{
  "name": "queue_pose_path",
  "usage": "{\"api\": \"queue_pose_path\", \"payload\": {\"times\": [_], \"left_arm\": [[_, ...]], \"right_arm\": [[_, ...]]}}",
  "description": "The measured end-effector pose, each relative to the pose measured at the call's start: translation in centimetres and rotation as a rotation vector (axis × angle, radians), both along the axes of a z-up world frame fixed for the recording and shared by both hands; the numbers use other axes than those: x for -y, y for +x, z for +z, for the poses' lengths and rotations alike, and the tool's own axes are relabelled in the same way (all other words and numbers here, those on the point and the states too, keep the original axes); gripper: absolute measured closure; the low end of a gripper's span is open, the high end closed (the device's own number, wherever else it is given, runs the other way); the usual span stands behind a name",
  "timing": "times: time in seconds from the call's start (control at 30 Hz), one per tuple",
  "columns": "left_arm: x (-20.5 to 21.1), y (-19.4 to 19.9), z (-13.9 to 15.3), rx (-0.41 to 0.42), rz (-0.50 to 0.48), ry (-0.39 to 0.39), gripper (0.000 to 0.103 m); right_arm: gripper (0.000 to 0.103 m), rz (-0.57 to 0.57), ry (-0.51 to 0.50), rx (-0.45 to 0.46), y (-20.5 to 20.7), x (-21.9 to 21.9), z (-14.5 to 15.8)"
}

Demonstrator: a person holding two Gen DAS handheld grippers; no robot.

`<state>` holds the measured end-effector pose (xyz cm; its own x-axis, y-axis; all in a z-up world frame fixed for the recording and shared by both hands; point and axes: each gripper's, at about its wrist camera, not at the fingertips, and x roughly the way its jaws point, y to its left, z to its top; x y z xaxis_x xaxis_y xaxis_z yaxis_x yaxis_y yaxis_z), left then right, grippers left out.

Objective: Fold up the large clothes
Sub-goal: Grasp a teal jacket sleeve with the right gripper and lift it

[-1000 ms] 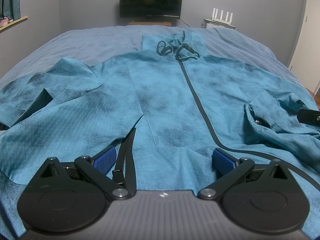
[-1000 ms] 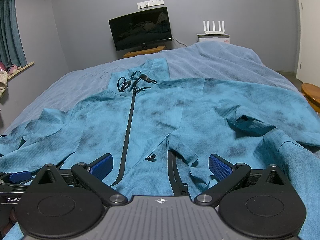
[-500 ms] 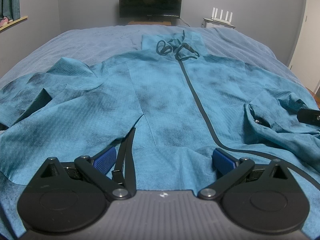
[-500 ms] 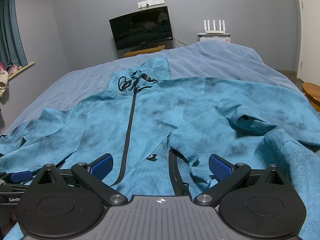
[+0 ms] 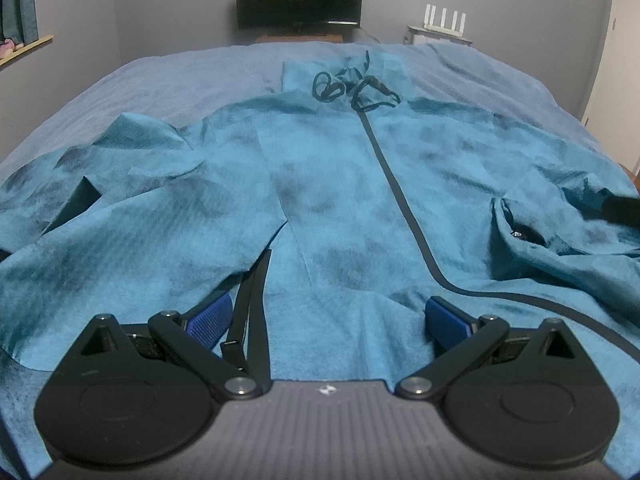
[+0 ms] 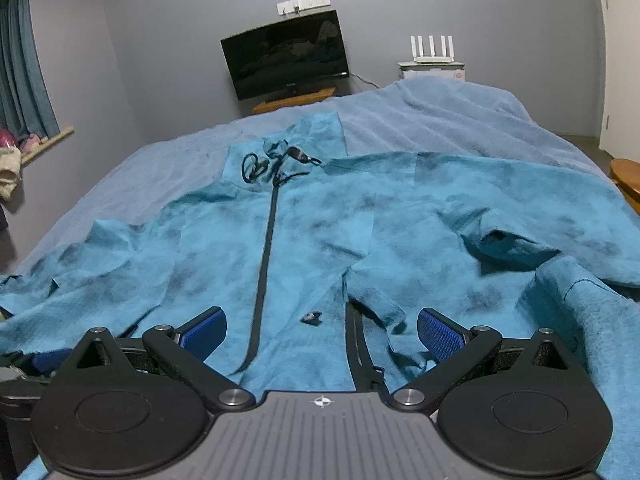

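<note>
Black linkage jaws, ribbed blue pads (image 5: 210, 314)

I see a wide bed (image 5: 192, 80) covered with a grey-blue blanket (image 6: 440, 120) that has soft ridges and wrinkles. The cover fills almost the whole view, up to the far edge near the wall. Directly on it lies one teal jacket (image 5: 328, 184) with dark blotches, front side up, collar toward the far end. Its black zipper (image 5: 394, 184) runs down the middle, and black cords (image 5: 352, 88) are curled at the collar. Both sleeves are spread to the sides, with creases and small folds. On my right side the fabric is bunched into a raised fold (image 6: 508, 248). The hem is at the near edge of the bed.
</note>
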<state>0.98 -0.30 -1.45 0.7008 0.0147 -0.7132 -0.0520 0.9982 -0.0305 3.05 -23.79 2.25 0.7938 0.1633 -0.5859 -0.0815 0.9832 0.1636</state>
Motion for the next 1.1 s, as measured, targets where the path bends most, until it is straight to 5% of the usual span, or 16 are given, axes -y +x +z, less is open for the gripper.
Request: {"api": "queue_pose_path", "payload": {"times": [0.17, 0.27, 0.4, 0.5, 0.67, 0.8, 0.9, 1.1], "left_arm": [[-0.2, 1.4, -0.5, -0.077, -0.012, -0.013, 0.000], [-0.5, 2.4, -0.9, -0.121, -0.023, -0.029, 0.000], [-0.9, 3.5, 0.1, -0.169, -0.036, -0.048, 0.000], [-1.9, 4.1, 2.7, -0.104, -0.066, -0.063, 0.000], [-4.0, 6.1, 6.5, 0.057, -0.046, 0.079, 0.000], [-5.8, 8.2, 5.6, 0.063, -0.004, 0.144, 0.000], [-6.3, 9.4, 3.3, 0.029, 0.012, 0.181, 0.000], [-7.8, 10.5, 0.5, -0.053, 0.032, 0.055, 0.000]], "right_arm": [[0.000, 0.000, 0.182, 0.078, -0.6, 2.7, 2.2], [0.000, -0.055, 0.325, 0.225, -1.8, 5.8, 4.6], [0.000, -0.167, 0.272, 0.345, -2.3, 10.3, 7.7], [0.000, -0.299, 0.215, 0.301, -1.5, 15.0, 8.6], [0.000, -0.492, 0.218, 0.135, 0.6, 23.6, 6.0], [0.004, -0.666, 0.269, 0.018, 1.0, 29.7, 1.6], [0.019, -0.813, 0.354, -0.048, 0.4, 32.9, -2.2], [0.035, -0.965, 0.434, -0.109, -0.4, 35.1, -7.1]]}}
